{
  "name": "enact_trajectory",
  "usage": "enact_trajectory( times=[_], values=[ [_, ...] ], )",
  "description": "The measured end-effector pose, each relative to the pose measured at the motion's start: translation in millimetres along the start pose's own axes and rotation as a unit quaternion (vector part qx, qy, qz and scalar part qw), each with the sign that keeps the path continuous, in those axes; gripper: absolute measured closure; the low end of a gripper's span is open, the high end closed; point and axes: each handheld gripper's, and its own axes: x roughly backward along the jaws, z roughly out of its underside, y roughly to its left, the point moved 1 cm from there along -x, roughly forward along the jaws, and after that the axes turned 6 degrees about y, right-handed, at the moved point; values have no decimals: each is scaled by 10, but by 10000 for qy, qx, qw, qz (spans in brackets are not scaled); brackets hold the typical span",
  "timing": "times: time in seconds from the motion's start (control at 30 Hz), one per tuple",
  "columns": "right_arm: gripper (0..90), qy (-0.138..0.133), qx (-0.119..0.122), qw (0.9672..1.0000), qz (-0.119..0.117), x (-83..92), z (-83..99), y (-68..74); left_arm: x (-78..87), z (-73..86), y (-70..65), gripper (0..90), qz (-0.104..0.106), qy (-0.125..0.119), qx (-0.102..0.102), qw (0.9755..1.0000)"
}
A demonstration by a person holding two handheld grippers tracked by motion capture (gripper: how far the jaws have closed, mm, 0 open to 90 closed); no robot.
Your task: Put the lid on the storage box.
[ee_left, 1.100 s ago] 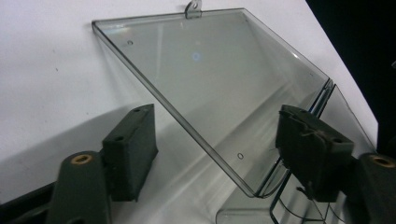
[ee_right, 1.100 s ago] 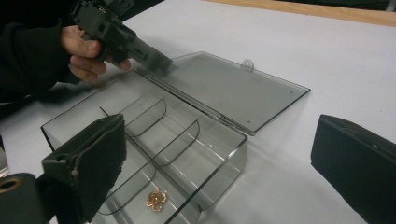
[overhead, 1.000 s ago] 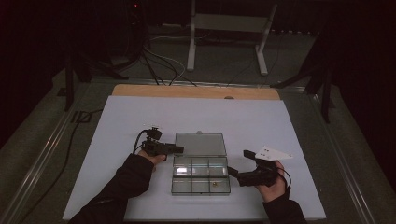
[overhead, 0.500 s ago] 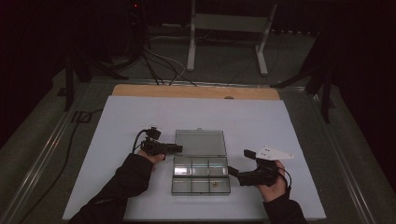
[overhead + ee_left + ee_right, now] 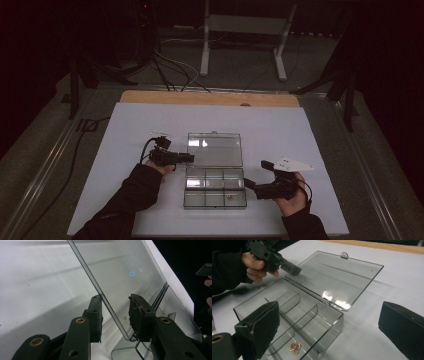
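Clear plastic box (image 5: 215, 186): sits near centre of white table (image 5: 125, 125), toward the person's edge; base split into compartments by curved dividers; small copper-coloured piece (image 5: 295, 347) lies in a front compartment. Lid (image 5: 214, 149) folded back, lying open behind base, latch tab at far edge. Left gripper (image 5: 186, 158): at lid's left edge, near hinge corner; left gripper view shows lid edge (image 5: 100, 291) betw. the jaws; jaws have just been closing; gap visible on both sides, pads not yet pressing. Right gripper (image 5: 248, 184): just beside base's right wall, jaws wide apart, nothing betw. them; grey three-cornered plate on top. Both hands rest low over table.
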Motion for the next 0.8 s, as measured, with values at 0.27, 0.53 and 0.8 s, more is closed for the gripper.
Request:
enact_trajectory(
  times=[0.27, 0.53, 0.8],
  values=[
    [35, 9, 7, 10000, 13, 2, 2, 3, 30, -1, 4, 716, 71, -46, -160, 9998],
    [36, 12, 6, 10000, 15, 0, 5, 5, 63, 5, -13, 750, 74, -106, -307, 9994],
    [36, 1, 1, 10000, 7, 4, 4, 6, 90, 8, -23, 776, 86, -149, -461, 9988]
  ],
)
